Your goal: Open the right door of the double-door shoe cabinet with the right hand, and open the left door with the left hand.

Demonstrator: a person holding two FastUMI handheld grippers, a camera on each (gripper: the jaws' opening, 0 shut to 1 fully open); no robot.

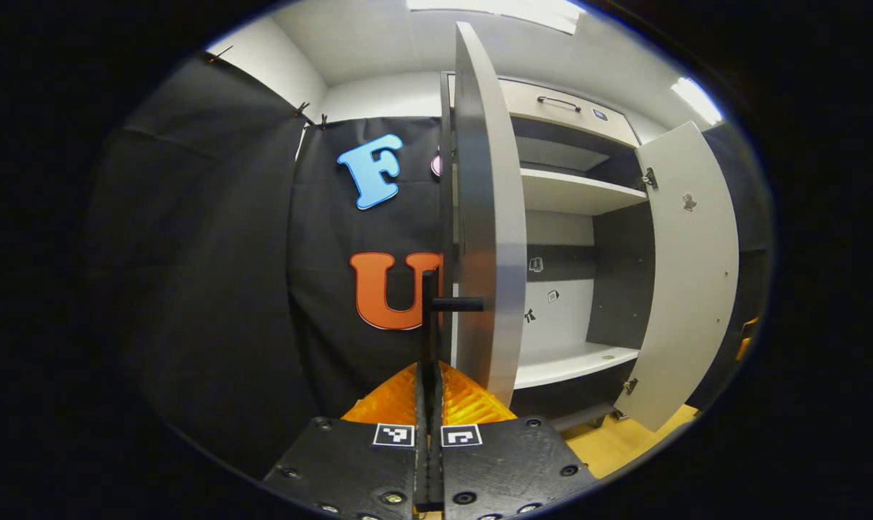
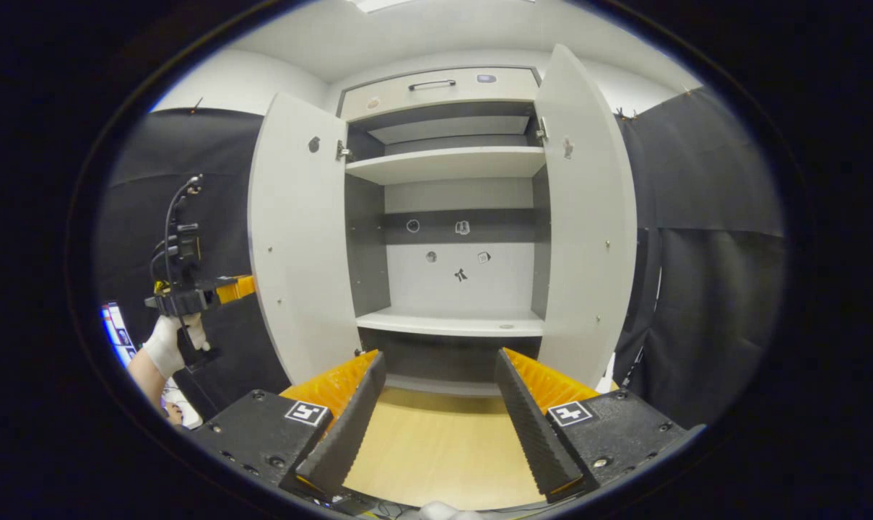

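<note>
1. Shoe cabinet (image 2: 443, 90) dead ahead in right gripper view, both doors swung out, shelves bare.
2. Left door (image 2: 299, 238) open wide; left gripper (image 2: 223, 290) at its outer face, held by a gloved hand (image 2: 167, 345).
3. In left gripper view: left gripper (image 1: 429, 383) jaws closed on the thin dark handle (image 1: 436, 307) of left door (image 1: 488, 238), door seen edge-on just right of the jaws.
4. Right door (image 2: 588, 224) open too, also visible as right door (image 1: 689, 274) in left gripper view; right gripper (image 2: 440, 404) backed off from it, jaws spread wide, holding nothing.
5. Handling judgement: stiff flat panels on hinges, light swing, not fragile; only a fixed arc possible, so pull along the arc, no twisting. Handle slim, likely slippery; best hold square across its bar, or push on the free edge.
6. Room: black cloth wall near left door's outer face, little swing left there. Wooden floor (image 2: 436, 448) in front open. Right door's free edge near cloth on that side.
7. Task looks essentially complete; release left handle cleanly.
</note>
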